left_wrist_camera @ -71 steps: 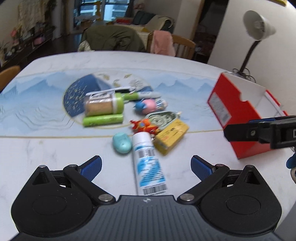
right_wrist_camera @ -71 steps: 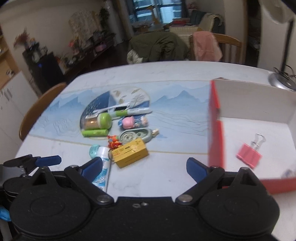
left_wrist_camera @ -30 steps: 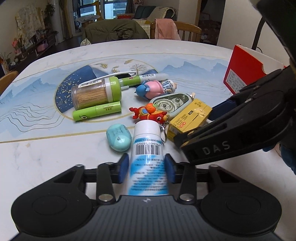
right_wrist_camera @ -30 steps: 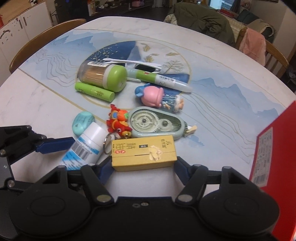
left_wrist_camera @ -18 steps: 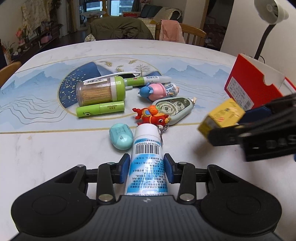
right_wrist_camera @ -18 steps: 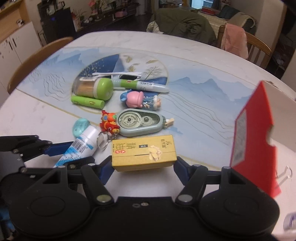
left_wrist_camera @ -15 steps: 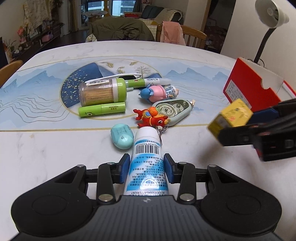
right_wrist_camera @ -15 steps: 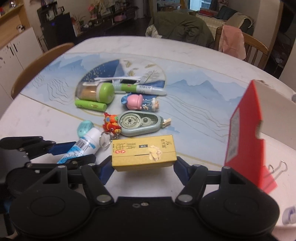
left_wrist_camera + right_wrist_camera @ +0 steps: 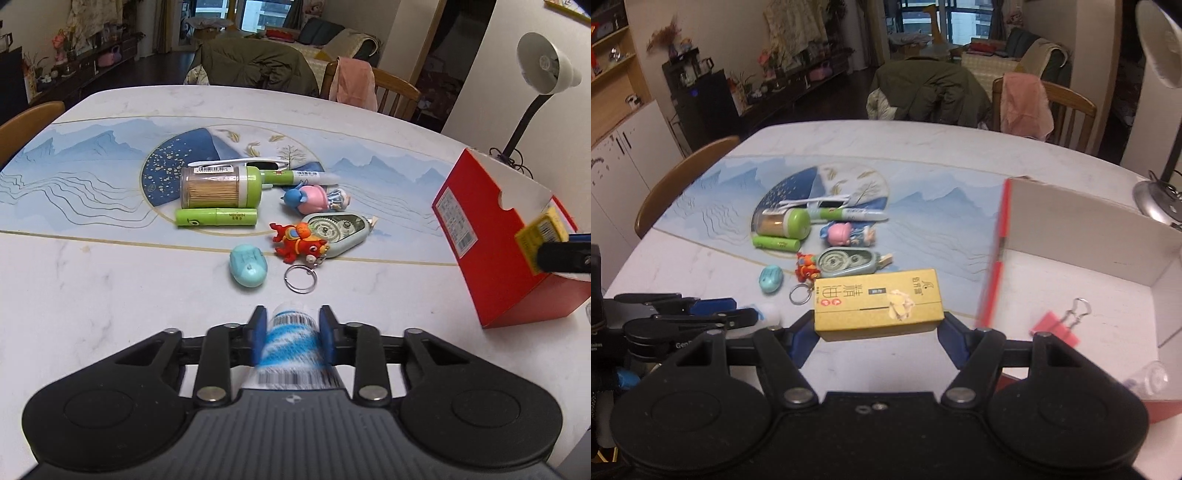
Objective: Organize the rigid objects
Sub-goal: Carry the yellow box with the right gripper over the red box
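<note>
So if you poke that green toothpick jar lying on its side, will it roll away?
Probably. The green-capped clear toothpick jar is round and lies on its side, so a sideways push could roll it. The green tube right beside it might stop it. Packed full of sticks, it likely feels stiff and light.

White marbled desk (image 9: 92,295) with blue mountain print, red cardboard box (image 9: 491,236) with white inside, blue-striped white tube (image 9: 291,343), yellow printed carton (image 9: 877,304), teal oval case (image 9: 247,266)

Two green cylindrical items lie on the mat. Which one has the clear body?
The toothpick jar: its clear body shows toothpicks and only its cap is green. The slimmer green tube lying just in front of it is opaque green along its whole length.
</note>
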The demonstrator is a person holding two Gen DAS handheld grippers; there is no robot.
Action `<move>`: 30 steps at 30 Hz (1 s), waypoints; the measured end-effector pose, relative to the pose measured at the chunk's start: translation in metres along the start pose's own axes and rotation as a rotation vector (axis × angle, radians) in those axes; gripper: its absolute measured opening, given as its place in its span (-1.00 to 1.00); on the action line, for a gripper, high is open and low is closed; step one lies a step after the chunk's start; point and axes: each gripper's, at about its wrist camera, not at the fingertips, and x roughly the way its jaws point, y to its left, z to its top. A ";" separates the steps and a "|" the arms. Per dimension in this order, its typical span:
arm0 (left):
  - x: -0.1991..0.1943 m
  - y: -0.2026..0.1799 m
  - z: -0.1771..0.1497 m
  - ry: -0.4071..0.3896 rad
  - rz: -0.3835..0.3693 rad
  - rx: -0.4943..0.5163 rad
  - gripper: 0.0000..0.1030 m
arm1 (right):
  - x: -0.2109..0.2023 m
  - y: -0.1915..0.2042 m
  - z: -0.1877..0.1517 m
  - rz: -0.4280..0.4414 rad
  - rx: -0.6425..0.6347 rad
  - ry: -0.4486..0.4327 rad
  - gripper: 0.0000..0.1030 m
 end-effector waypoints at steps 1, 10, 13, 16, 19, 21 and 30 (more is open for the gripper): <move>0.000 -0.001 0.000 0.003 -0.005 0.003 -0.89 | -0.004 -0.005 0.000 -0.005 0.003 -0.008 0.33; 0.003 -0.004 -0.010 0.065 -0.012 0.009 -0.88 | -0.026 -0.044 -0.010 -0.035 0.060 -0.035 0.33; 0.002 -0.012 -0.009 0.071 -0.019 0.055 -0.64 | -0.029 -0.050 -0.013 -0.033 0.076 -0.042 0.33; 0.008 -0.019 -0.010 0.083 0.014 0.092 0.27 | -0.033 -0.054 -0.014 -0.029 0.082 -0.049 0.33; 0.017 -0.023 -0.012 0.102 0.029 0.139 0.46 | -0.037 -0.055 -0.014 -0.029 0.085 -0.062 0.33; 0.025 -0.027 -0.013 0.117 0.039 0.165 0.46 | -0.038 -0.059 -0.013 -0.036 0.088 -0.067 0.33; 0.045 -0.035 -0.020 0.153 0.057 0.240 0.18 | -0.041 -0.085 -0.014 -0.101 0.129 -0.069 0.33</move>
